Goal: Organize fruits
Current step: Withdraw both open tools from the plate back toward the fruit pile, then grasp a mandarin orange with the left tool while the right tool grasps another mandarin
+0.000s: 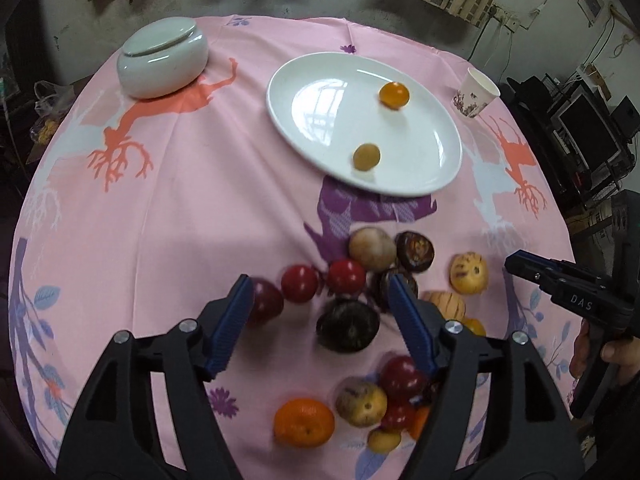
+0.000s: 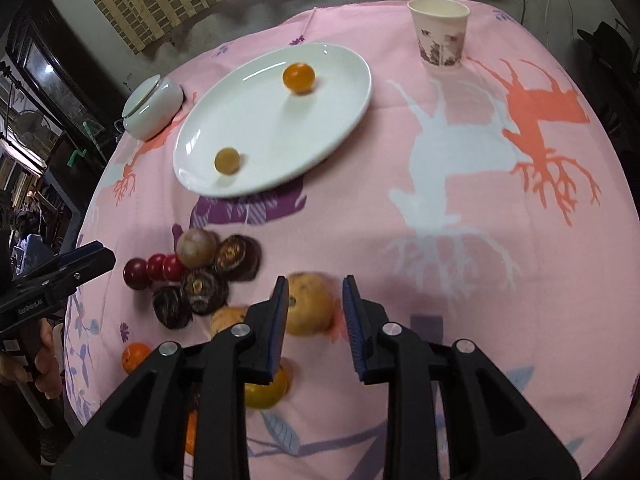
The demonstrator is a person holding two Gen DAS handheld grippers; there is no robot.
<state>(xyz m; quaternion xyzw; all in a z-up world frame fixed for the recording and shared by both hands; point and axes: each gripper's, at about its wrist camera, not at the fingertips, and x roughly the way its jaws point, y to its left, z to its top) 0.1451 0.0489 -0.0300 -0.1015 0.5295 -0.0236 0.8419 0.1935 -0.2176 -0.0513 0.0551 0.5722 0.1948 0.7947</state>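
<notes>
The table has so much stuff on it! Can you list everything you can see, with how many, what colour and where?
plate: one, white, oval, far middle of the table
small fruits: two, orange and tan, on the plate
lidded jar: one, pale green-white, far left
paper cup: one, white with purple print, far right
fruit pile: many, red, dark brown, tan, yellow and orange, on the cloth near the grippers
tablecloth: one, pink with deer prints, covering the table
left gripper: one, black with blue pads, open above the pile
right gripper: one, black with blue pads, open around a tan fruit
</notes>
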